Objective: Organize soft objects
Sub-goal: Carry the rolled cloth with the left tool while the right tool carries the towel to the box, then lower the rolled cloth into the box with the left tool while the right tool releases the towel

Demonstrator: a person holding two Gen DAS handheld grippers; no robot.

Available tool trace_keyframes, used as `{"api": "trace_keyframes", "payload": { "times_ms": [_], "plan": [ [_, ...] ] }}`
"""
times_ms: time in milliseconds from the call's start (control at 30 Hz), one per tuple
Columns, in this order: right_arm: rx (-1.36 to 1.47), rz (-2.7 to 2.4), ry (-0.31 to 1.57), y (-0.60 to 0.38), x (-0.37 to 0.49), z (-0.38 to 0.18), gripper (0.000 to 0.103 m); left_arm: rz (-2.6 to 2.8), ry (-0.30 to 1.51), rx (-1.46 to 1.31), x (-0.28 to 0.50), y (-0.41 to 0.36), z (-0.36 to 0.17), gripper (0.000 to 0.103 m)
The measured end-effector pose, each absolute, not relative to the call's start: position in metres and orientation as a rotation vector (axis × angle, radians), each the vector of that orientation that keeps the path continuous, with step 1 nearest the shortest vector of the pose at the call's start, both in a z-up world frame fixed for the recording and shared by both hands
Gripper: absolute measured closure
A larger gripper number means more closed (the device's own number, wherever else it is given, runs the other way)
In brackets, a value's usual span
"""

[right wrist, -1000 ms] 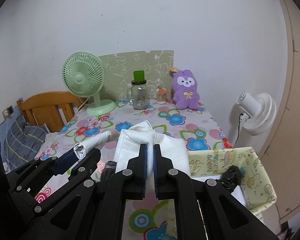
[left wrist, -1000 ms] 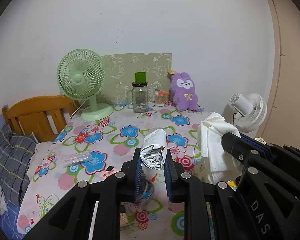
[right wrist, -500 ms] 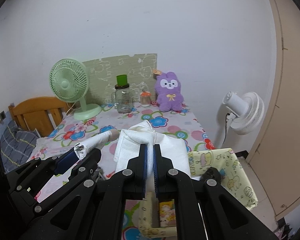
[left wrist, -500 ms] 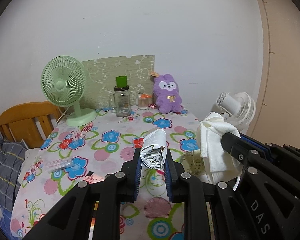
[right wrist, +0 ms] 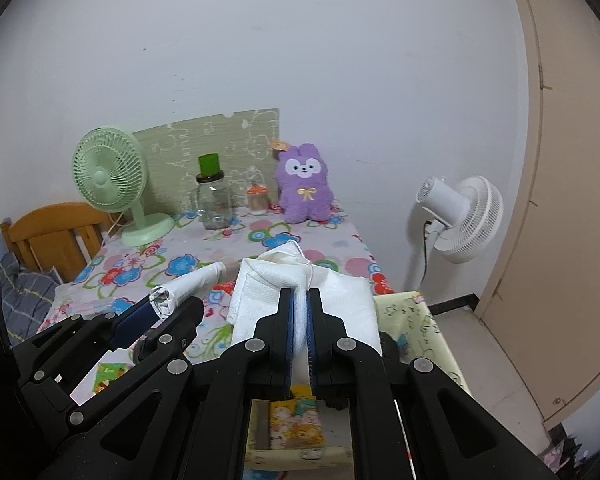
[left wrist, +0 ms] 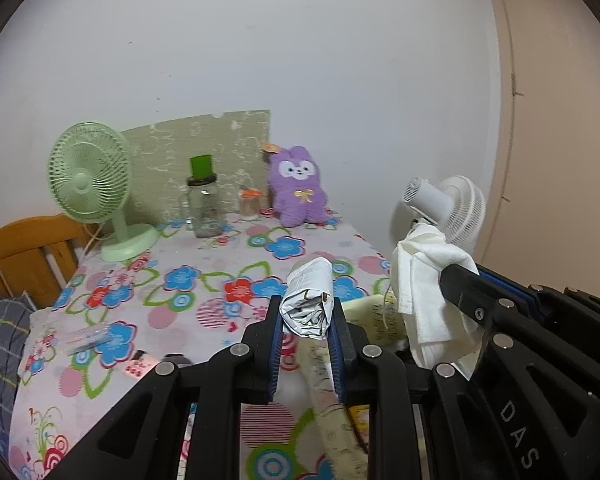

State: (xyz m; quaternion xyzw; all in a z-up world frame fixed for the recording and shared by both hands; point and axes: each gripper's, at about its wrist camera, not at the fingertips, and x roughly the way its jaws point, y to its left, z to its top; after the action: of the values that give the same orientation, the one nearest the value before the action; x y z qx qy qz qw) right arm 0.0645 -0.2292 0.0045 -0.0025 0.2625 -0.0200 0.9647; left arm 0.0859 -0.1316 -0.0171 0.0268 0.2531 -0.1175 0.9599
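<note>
My left gripper (left wrist: 306, 312) is shut on a rolled white-and-grey cloth bundle (left wrist: 310, 296), held above the table's right front edge. The same bundle (right wrist: 188, 286) shows at the left of the right wrist view. My right gripper (right wrist: 299, 312) is shut on a folded white towel (right wrist: 268, 292), which hangs over a yellow fabric bin (right wrist: 416, 320). In the left wrist view the towel (left wrist: 424, 280) drapes from the right gripper's finger. A purple plush bunny (right wrist: 305, 184) sits at the back of the flowered table (right wrist: 332, 240).
A green desk fan (right wrist: 112, 180), a glass jar with a green lid (right wrist: 214, 196) and a small jar (right wrist: 257, 198) stand along the back. A white floor fan (right wrist: 464, 216) stands right of the table. A wooden bed frame (right wrist: 56, 232) is left. A door (right wrist: 572, 200) is right.
Both grippers have shifted right and back with their cloths still held. The table has slid left in both views and the yellow bin has come under the right gripper.
</note>
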Motion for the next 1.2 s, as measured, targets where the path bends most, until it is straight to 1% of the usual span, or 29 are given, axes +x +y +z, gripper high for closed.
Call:
{"api": "trace_keyframes", "payload": {
  "times_ms": [667,900,967,1000,1067,1100,1133,1200],
  "plan": [
    [0.027,-0.106,0.59,-0.279,0.063,-0.02,0.095,-0.347,0.589,0.103,0.09,-0.186,-0.042,0.084],
    [0.045,-0.117,0.638,-0.291,0.068,-0.036,0.095,-0.378,0.663,0.121,0.098,-0.198,-0.06,0.08],
    [0.048,-0.122,0.652,-0.293,0.071,-0.041,0.095,-0.369,0.674,0.13,0.101,-0.199,-0.064,0.073],
    [0.052,-0.121,0.66,-0.294,0.073,-0.043,0.095,-0.367,0.679,0.133,0.102,-0.2,-0.066,0.067],
    [0.06,-0.117,0.671,-0.295,0.077,-0.047,0.095,-0.357,0.694,0.141,0.105,-0.2,-0.068,0.065],
    [0.062,-0.114,0.675,-0.295,0.078,-0.048,0.095,-0.352,0.704,0.144,0.106,-0.199,-0.07,0.059],
    [0.066,-0.11,0.679,-0.295,0.08,-0.049,0.095,-0.348,0.712,0.143,0.107,-0.199,-0.071,0.048],
    [0.069,-0.103,0.684,-0.295,0.083,-0.052,0.095,-0.338,0.71,0.146,0.108,-0.198,-0.072,0.04]
  ]
}}
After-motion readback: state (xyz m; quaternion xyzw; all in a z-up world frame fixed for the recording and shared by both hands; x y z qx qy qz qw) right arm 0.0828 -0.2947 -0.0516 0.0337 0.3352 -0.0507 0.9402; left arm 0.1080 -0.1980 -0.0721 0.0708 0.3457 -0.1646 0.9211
